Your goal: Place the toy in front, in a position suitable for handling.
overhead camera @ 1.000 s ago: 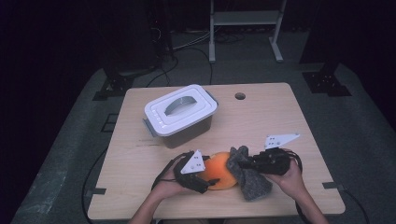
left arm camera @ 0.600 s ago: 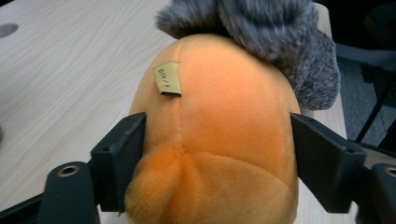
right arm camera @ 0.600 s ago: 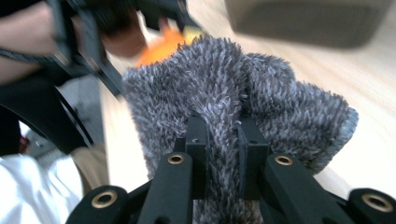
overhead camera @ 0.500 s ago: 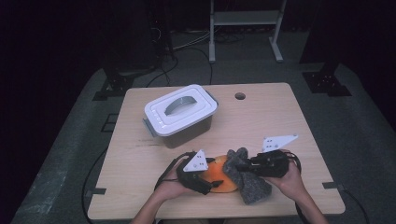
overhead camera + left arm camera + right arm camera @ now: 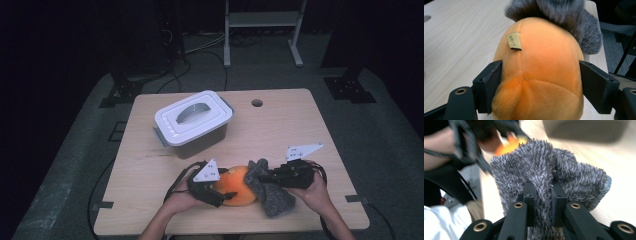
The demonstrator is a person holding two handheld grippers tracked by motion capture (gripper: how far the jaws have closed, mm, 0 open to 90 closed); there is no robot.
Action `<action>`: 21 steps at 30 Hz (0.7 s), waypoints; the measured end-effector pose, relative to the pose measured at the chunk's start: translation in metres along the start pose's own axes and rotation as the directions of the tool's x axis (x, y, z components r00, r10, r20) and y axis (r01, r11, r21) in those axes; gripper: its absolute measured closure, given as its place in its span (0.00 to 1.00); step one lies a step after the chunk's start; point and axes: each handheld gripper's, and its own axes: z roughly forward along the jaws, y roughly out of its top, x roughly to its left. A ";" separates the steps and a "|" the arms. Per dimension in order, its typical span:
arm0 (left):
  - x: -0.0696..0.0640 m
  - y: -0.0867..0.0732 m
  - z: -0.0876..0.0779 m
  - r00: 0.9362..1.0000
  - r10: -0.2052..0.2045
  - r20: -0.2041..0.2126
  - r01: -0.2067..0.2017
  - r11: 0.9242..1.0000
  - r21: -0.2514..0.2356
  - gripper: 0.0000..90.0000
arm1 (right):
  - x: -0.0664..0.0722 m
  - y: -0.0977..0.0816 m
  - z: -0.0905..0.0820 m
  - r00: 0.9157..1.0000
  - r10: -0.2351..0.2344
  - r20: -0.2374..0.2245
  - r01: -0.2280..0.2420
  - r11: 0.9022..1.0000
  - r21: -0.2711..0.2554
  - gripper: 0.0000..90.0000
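An orange plush toy (image 5: 239,186) lies near the table's front edge, a small tan tag (image 5: 514,40) sewn on its seam. My left gripper (image 5: 226,192) is shut on it, and both pads press into its sides in the left gripper view (image 5: 540,82). A grey fuzzy cloth (image 5: 272,194) lies against the toy's right side and drapes over its far end (image 5: 564,17). My right gripper (image 5: 267,177) comes in from the right, shut on a pinched fold of that cloth (image 5: 554,167). Its jaws stand nearly together in the right gripper view (image 5: 543,192).
A grey storage box with a white handled lid (image 5: 192,122) stands at the back left of the wooden table (image 5: 290,130). A round hole (image 5: 257,103) sits near the table's far edge. A metal stand and cables are on the floor beyond.
The right gripper has nudged the grey cloth slightly against the toy. The left gripper and the toy have stayed in place.
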 end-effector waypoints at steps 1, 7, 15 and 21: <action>-0.002 0.001 0.001 1.000 0.014 -0.001 -0.014 1.000 0.001 0.25 | 0.004 0.003 0.001 1.000 -0.015 0.004 0.015 1.000 -0.002 0.86; 0.000 0.002 0.000 1.000 -0.001 0.017 0.001 1.000 -0.001 0.16 | 0.005 0.000 0.011 1.000 -0.016 -0.014 0.017 0.999 0.039 0.86; 0.002 0.002 0.001 0.999 -0.030 0.027 0.030 0.999 0.017 0.25 | 0.007 0.002 0.002 1.000 -0.024 -0.001 0.024 0.999 0.047 0.86; -0.007 0.005 0.004 0.999 0.031 0.019 -0.031 0.999 0.021 0.27 | 0.023 0.015 0.007 0.996 -0.093 0.013 0.092 0.994 0.057 0.86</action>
